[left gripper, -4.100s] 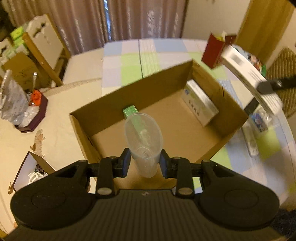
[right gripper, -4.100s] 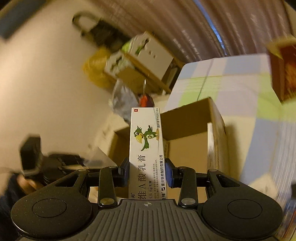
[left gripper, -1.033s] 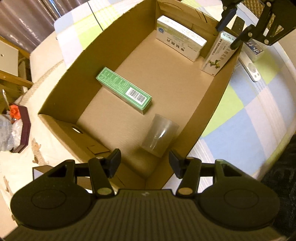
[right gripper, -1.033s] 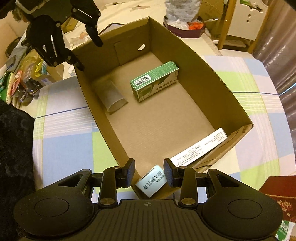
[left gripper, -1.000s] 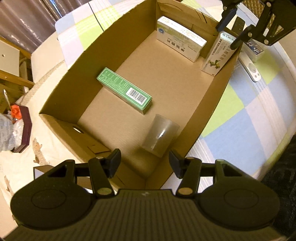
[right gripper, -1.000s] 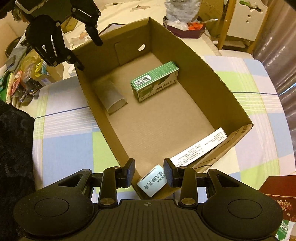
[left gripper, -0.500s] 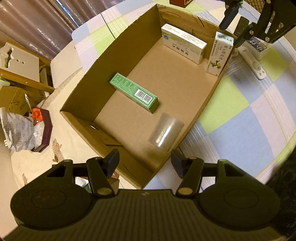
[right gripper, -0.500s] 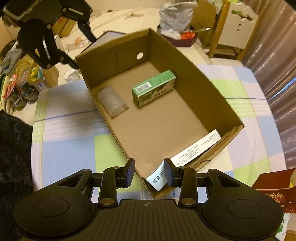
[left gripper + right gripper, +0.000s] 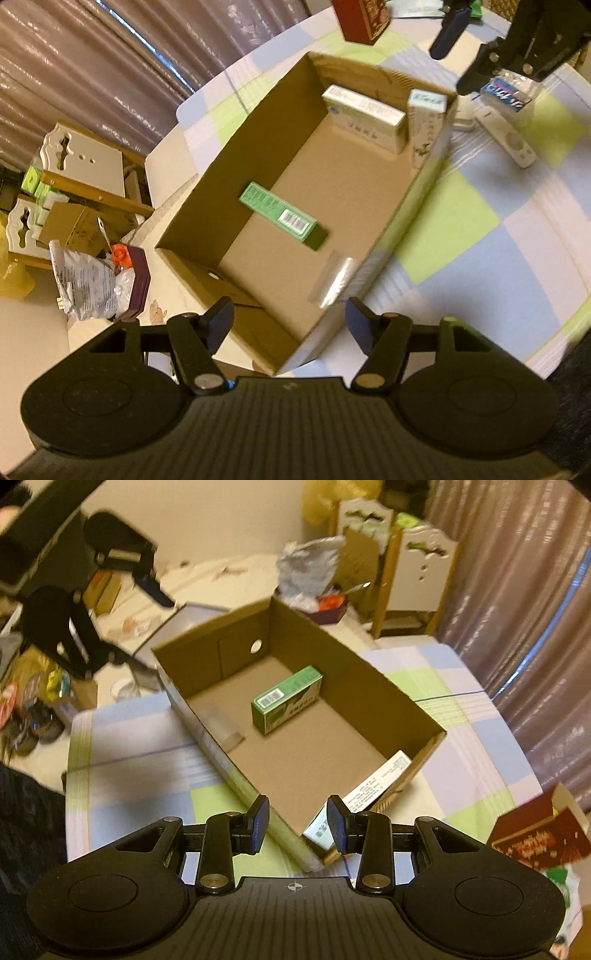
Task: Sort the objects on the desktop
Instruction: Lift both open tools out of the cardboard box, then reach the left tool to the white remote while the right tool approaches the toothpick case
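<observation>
An open cardboard box (image 9: 413, 192) (image 9: 221, 757) sits on the checked tablecloth. In it lie a clear plastic cup (image 9: 332, 278) (image 9: 223, 725) on its side, a green box (image 9: 282, 216) (image 9: 286, 703), a white flat box (image 9: 364, 112) (image 9: 376, 782) and an upright white parrot carton (image 9: 424, 125) (image 9: 319, 830) in the corner. My left gripper (image 9: 290, 319) is open and empty above the box's near end. My right gripper (image 9: 297, 823) is open and empty above the corner with the parrot carton.
A white remote (image 9: 506, 134) and a blue-labelled packet (image 9: 508, 92) lie on the cloth beside the box. A dark red box (image 9: 360, 18) (image 9: 539, 838) stands past the box's end. Clutter, a chair and curtains lie beyond the table.
Both grippers have let go and drawn up and back from the box. The cup now lies in the box and the parrot carton stands in its corner.
</observation>
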The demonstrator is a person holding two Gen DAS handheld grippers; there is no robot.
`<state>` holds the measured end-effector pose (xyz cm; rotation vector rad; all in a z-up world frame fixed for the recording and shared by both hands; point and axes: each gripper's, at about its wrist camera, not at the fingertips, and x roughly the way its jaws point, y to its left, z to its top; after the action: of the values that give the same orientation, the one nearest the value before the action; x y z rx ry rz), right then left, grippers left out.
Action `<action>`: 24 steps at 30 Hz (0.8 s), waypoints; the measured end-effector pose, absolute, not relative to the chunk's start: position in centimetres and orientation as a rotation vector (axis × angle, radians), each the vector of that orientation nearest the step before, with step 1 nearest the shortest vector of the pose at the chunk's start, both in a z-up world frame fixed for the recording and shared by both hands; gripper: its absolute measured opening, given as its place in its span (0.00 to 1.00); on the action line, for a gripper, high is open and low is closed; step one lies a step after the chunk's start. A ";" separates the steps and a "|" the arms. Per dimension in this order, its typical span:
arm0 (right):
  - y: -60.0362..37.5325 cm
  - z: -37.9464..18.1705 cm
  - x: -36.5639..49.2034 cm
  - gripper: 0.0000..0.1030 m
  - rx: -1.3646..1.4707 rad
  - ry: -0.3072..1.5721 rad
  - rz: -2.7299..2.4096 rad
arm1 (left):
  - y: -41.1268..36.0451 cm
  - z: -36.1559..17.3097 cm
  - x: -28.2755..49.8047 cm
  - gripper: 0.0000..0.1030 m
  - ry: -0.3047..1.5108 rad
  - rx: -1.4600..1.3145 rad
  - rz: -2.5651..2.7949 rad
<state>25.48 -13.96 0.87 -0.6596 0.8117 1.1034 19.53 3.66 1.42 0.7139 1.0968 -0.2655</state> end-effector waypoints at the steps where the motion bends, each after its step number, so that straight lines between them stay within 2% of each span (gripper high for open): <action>1: -14.5 1.0 25.1 0.37 -0.635 0.801 1.098 | 3.2 1.5 19.2 0.62 1.091 0.709 -0.268; 5: -17.0 1.4 23.6 0.37 -0.525 0.768 1.078 | 1.6 1.5 18.2 0.62 1.075 0.652 -0.286; 9: -20.4 1.6 21.9 0.37 -0.447 0.749 1.024 | -0.4 1.3 16.6 0.70 1.037 0.636 -0.299; 24: -33.5 1.2 16.2 0.37 -0.221 0.807 0.749 | -6.4 -0.8 12.5 0.71 0.997 0.442 -0.375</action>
<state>16.18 -33.49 1.19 -0.2213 0.8074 0.7492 12.52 -6.36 -0.83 0.4419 0.9967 -0.3752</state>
